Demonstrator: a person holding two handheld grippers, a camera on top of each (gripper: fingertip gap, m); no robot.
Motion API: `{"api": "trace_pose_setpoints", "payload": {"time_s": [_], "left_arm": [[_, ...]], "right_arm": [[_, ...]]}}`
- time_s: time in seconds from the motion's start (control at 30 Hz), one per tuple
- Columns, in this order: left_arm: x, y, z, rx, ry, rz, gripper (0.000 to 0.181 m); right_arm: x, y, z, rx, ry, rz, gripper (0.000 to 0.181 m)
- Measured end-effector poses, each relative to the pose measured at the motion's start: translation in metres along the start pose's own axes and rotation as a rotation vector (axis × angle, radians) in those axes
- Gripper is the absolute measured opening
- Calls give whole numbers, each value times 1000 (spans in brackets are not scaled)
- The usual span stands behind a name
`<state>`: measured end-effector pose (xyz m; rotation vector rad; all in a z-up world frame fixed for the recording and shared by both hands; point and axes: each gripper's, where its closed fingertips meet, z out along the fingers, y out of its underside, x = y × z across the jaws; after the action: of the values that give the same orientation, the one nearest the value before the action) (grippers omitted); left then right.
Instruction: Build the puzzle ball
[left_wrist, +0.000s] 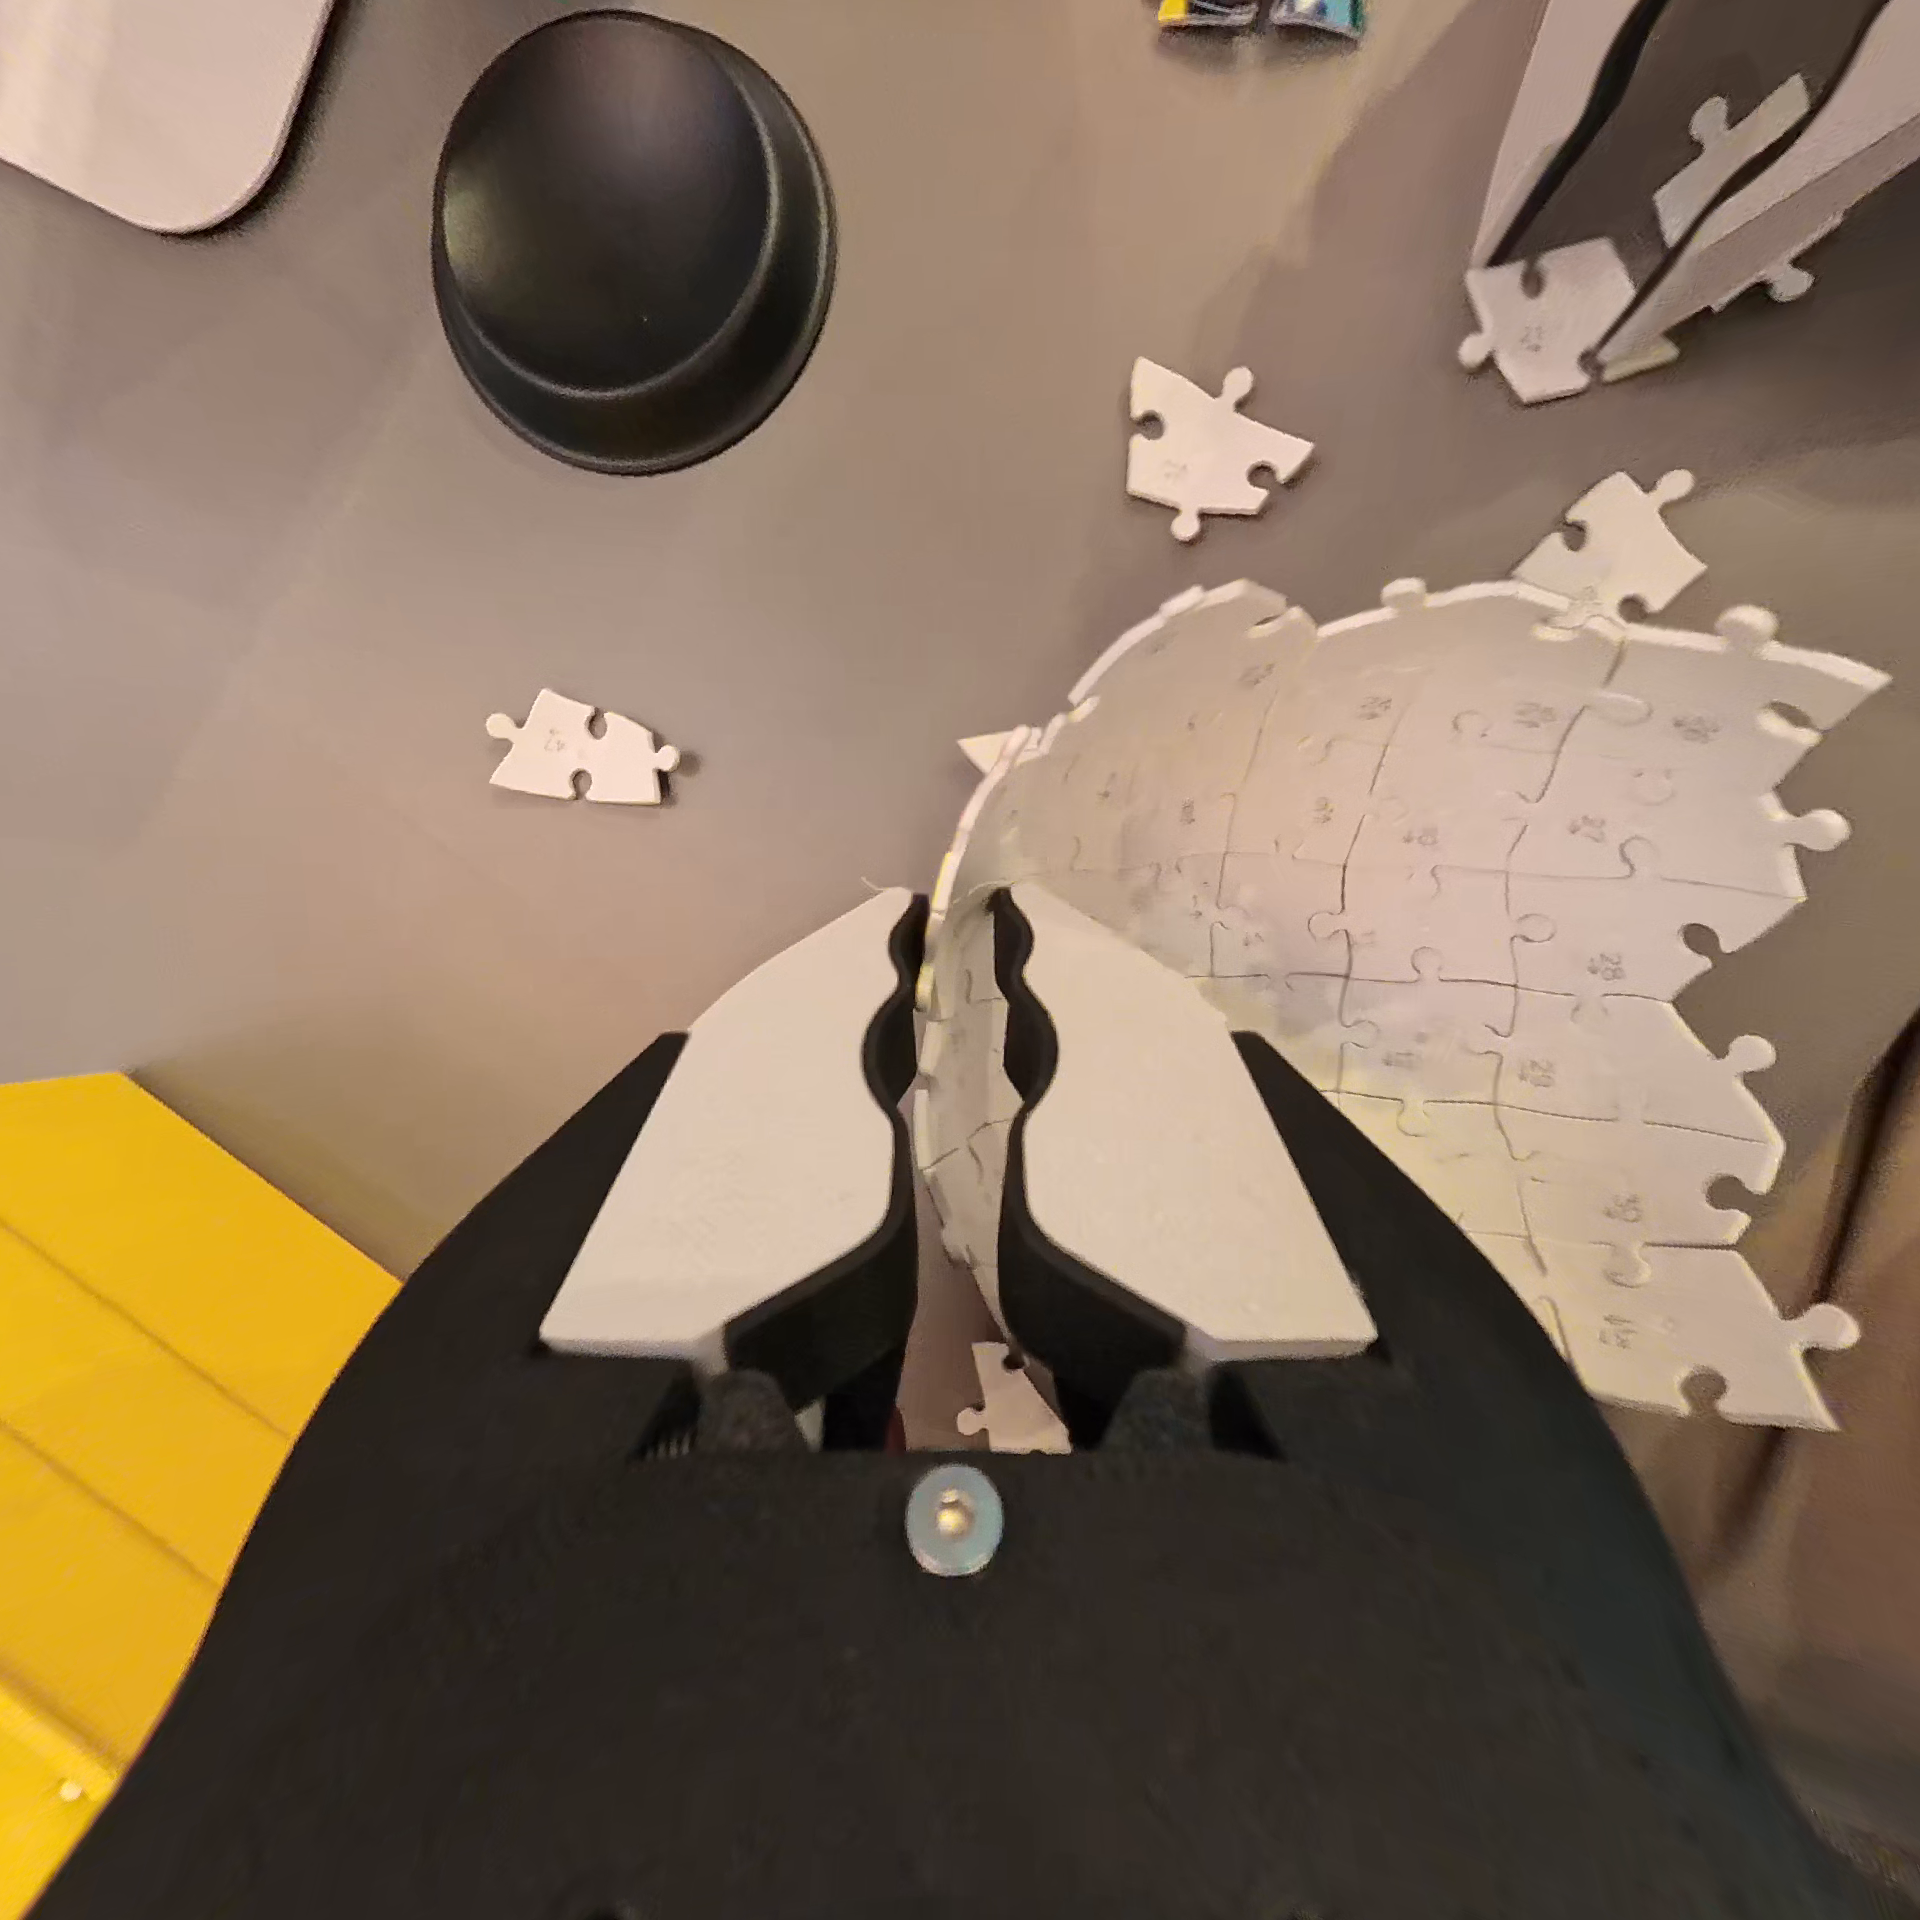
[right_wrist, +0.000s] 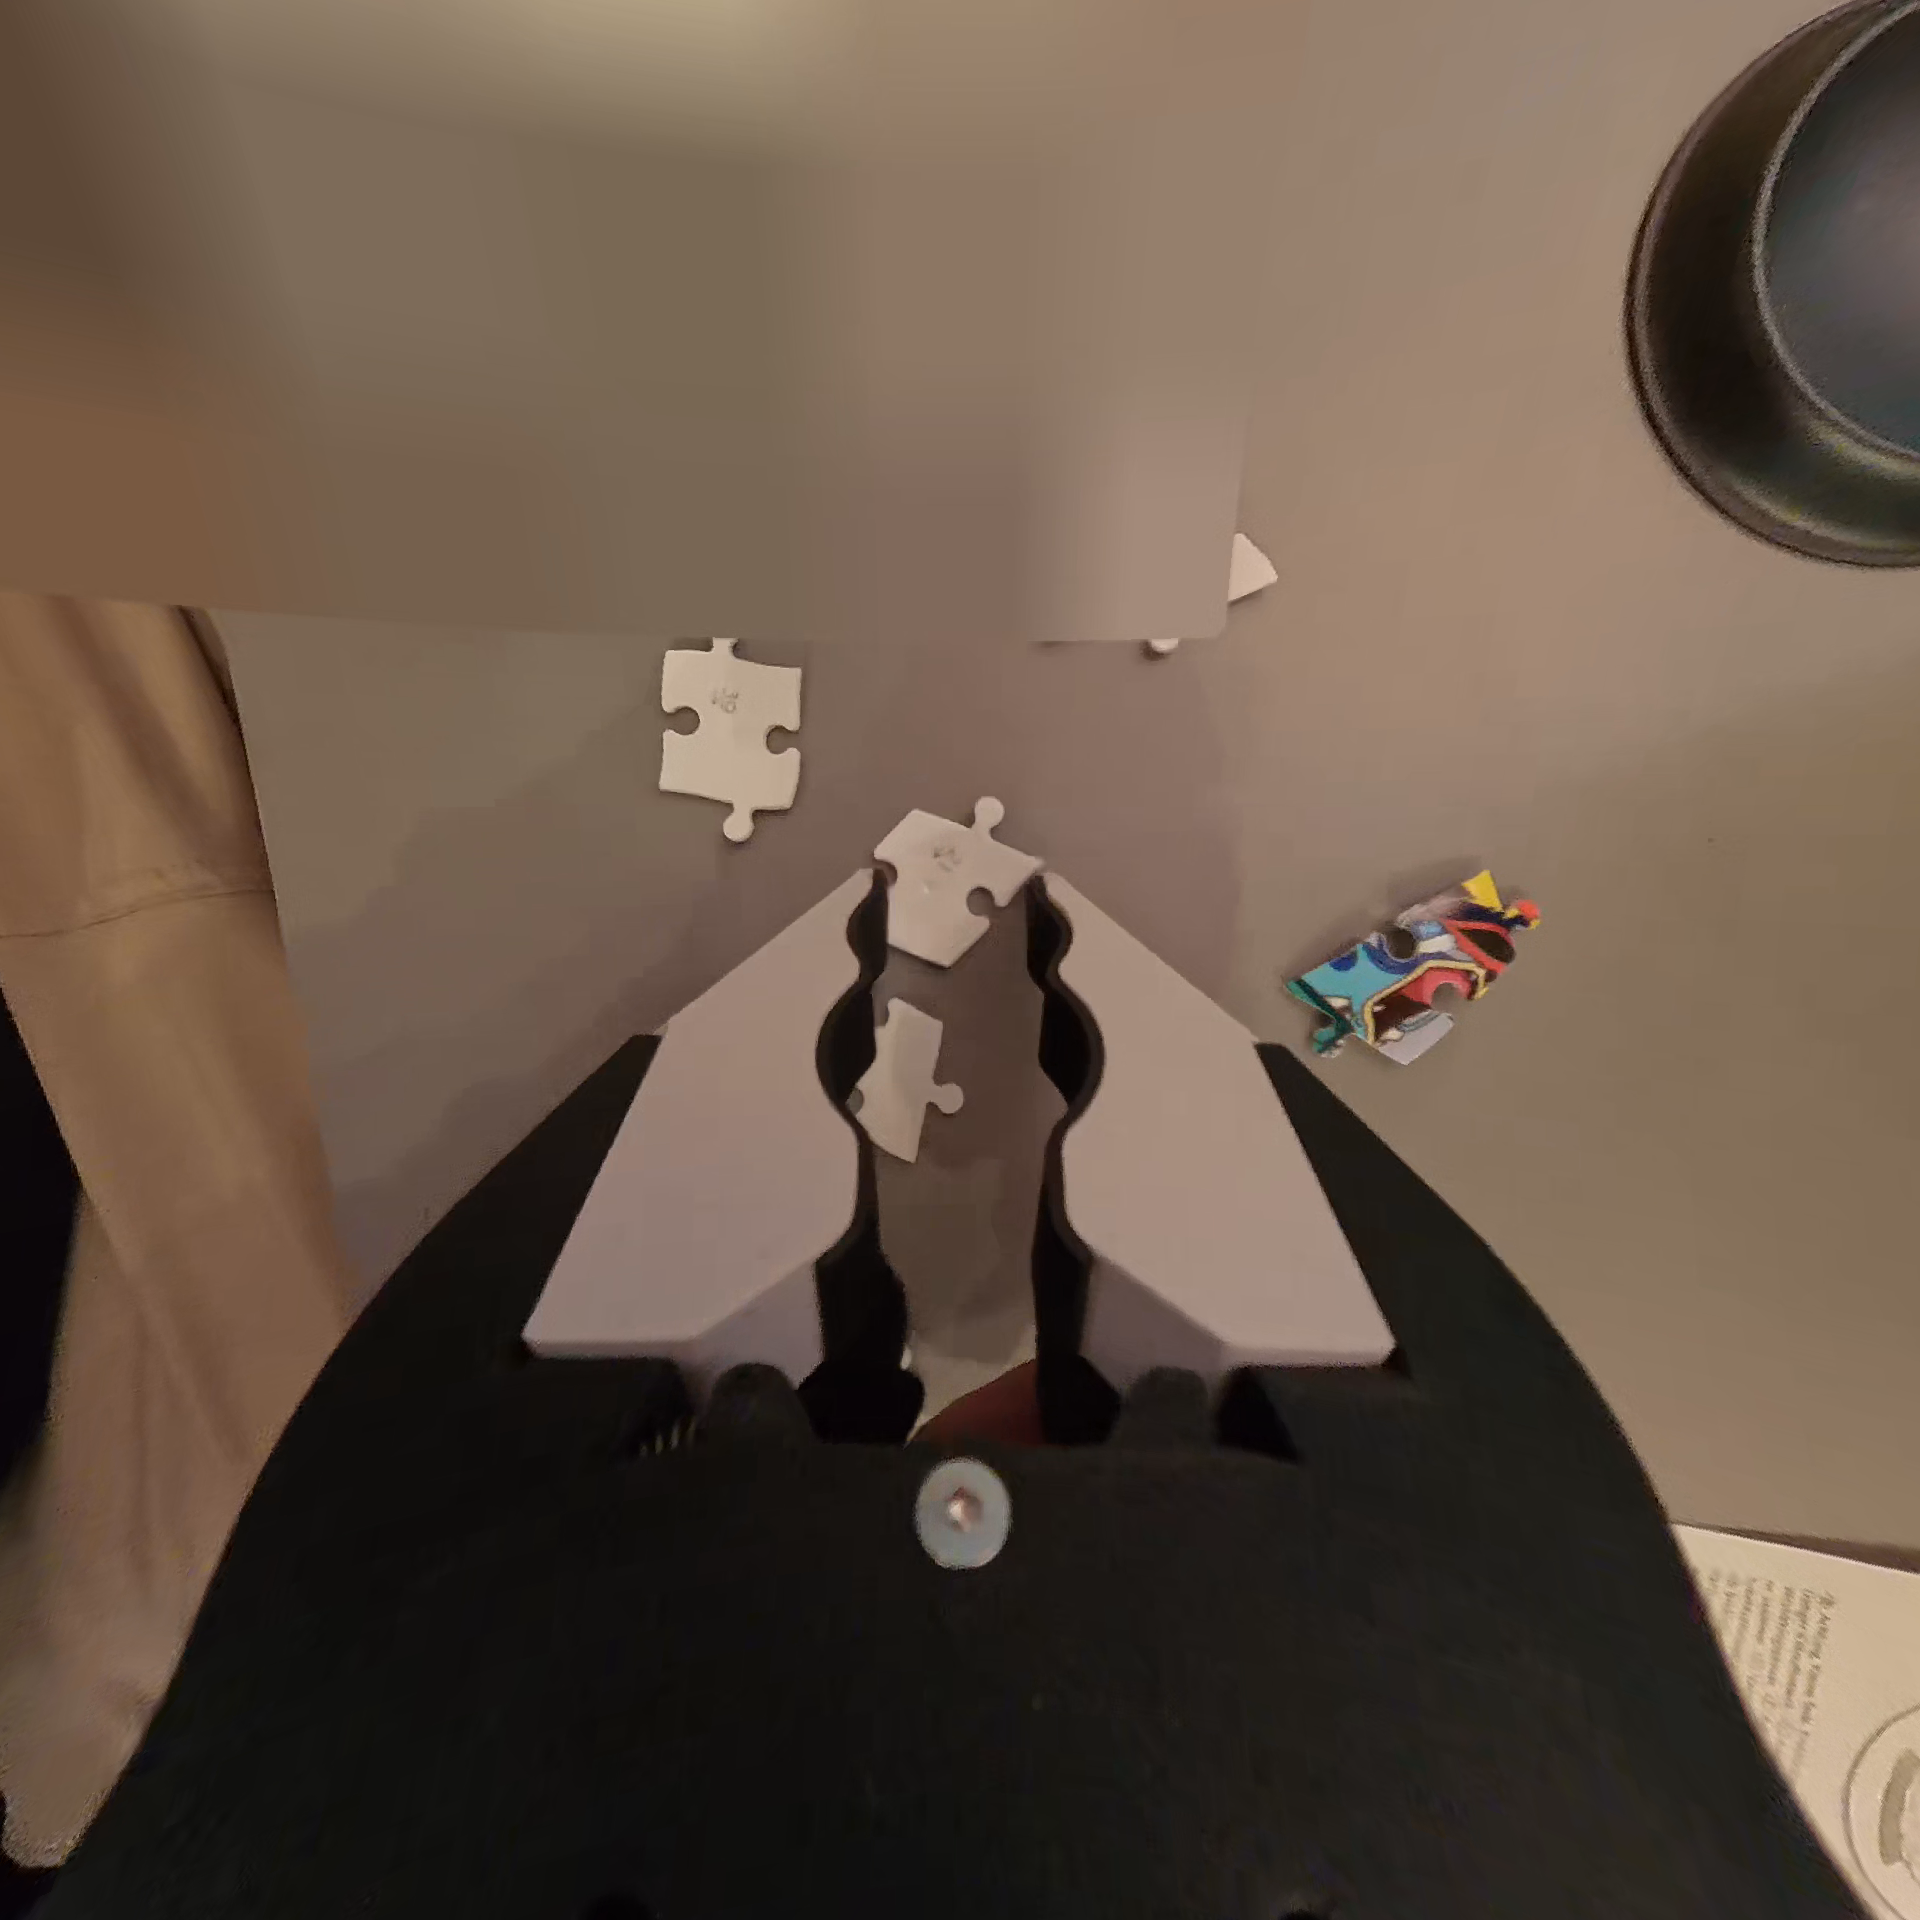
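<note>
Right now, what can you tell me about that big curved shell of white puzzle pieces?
The curved shell is a partly built ball: many interlocked white pieces, seemingly thin card or plastic, forming an open bowl-like dome seen from its plain inner side, with small printed marks on the pieces. Its edges are ragged with tabs and notches where pieces are missing. The left gripper is closed on its near rim. It lies over the grey table; whether it rests there is unclear.

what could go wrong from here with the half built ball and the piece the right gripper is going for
1. The left gripper pinches only the thin edge of the curved half-built ball; squeezing or twisting could pop its joints apart.
2. The right gripper has the white piece just at its fingertips, so it may slip or tilt.
3. Another loose piece lies right below and could get nudged.
</note>
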<state>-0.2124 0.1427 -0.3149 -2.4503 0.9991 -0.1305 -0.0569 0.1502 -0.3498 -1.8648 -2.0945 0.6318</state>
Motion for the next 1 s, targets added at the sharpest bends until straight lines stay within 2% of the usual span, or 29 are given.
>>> {"api": "trace_pose_setpoints", "payload": {"time_s": [0.2, 0.23, 0.47, 0.53, 0.6, 0.77, 0.8, 1.0], "left_arm": [[7, -6, 4, -42, 44, 45, 11], [8, -7, 5, -46, 51, 49, 11], [14, -12, 9, -81, 88, 72, 11], [15, -13, 9, -80, 91, 78, 11], [15, -13, 8, -79, 94, 74, 11], [15, -13, 9, -78, 89, 78, 11], [16, -14, 9, -76, 90, 78, 11], [17, -14, 8, -69, 91, 80, 12]], "right_arm": [[-1, -5, 3, 10, 12, 15, 18], [0, -6, 3, 16, 26, 10, 0], [1, -10, -2, 38, 54, 35, 1], [-5, -8, -6, 22, 26, 87, 25], [-12, -3, -9, 4, 29, 110, 34], [-32, 5, -1, -25, 42, 112, 33], [-30, 4, 1, -18, 62, 102, 26], [-24, 3, 2, -46, 71, 31, 25]]}}
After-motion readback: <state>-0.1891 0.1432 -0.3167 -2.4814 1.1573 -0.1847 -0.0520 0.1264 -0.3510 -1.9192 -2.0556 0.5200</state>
